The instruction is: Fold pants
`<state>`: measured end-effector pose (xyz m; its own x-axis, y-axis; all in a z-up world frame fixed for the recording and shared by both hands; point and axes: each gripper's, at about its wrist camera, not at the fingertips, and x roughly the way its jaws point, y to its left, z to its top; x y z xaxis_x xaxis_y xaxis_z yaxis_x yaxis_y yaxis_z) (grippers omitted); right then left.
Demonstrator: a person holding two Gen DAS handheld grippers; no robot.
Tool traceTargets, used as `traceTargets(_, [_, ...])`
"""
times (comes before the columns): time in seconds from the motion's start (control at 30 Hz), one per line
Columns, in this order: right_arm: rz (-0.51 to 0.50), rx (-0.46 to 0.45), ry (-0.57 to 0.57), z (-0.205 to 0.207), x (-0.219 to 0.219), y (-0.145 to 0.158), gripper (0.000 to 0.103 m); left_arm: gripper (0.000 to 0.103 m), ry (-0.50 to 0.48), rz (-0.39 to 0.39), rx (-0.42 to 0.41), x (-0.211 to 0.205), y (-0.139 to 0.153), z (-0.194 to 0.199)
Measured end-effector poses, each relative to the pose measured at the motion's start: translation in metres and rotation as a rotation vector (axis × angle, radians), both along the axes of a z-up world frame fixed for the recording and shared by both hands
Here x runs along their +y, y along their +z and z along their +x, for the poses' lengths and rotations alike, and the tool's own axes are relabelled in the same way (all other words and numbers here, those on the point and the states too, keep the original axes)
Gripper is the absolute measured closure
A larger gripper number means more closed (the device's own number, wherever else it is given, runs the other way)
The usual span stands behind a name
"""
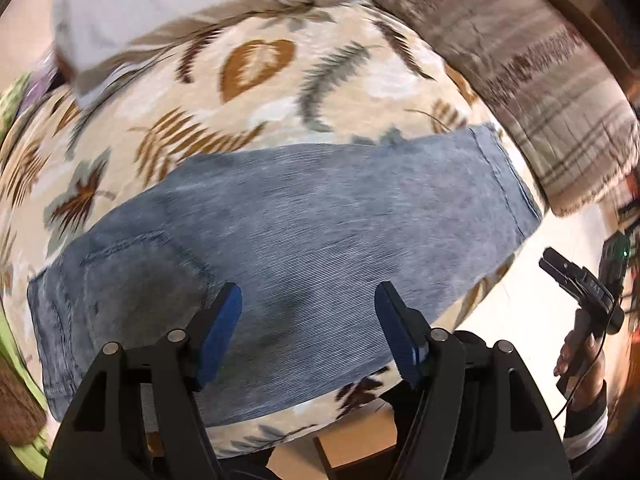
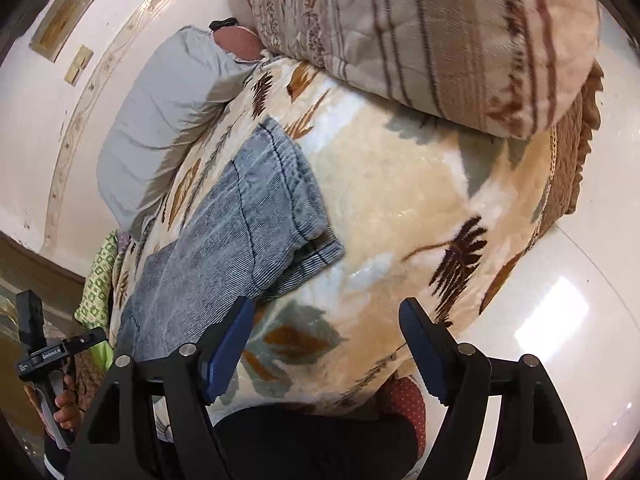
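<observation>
Blue-grey denim pants (image 1: 304,216) lie flat on a cream leaf-patterned blanket (image 1: 248,92), waistband and pocket at the lower left, hem at the upper right. My left gripper (image 1: 308,320) hangs above the middle of the pants, jaws apart, nothing between them. In the right wrist view the pants (image 2: 240,232) lie left of centre, their hem end (image 2: 316,248) folded on itself. My right gripper (image 2: 328,344) stands open over the bare blanket (image 2: 400,200), its left finger (image 2: 228,344) over the pants' edge. Each gripper shows in the other's view, hand-held: the right gripper (image 1: 576,280), the left gripper (image 2: 60,356).
A grey pillow (image 2: 160,120) lies at the far side of the bed by the wall. A striped brown folded quilt (image 2: 420,32) sits at one end. Green patterned cloth (image 2: 100,280) hangs at the bed's edge. Glossy pale floor (image 2: 560,300) lies beyond the blanket.
</observation>
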<state>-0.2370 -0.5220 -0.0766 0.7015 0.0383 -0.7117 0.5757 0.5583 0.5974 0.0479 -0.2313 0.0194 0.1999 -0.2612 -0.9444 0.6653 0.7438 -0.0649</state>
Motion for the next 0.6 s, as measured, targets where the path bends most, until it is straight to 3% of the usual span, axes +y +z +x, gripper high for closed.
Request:
traceTargets(0.27, [0.048, -0.095, -0.064, -0.009, -0.007, -0.013, 0.026, 0.034, -0.145, 0.099, -0.004, -0.101, 0.006, 0.008])
traceTargets(0.5, [0.056, -0.153, -0.054, 0.007, -0.004, -0.018, 0.023, 0.034, -0.281, 0.091, 0.089, -0.209, -0.006, 0.016])
traceTargets(0.6, [0.104, -0.197, -0.059, 0.014, -0.004, -0.025, 0.022, 0.034, -0.320, 0.099, 0.137, -0.245, -0.021, 0.023])
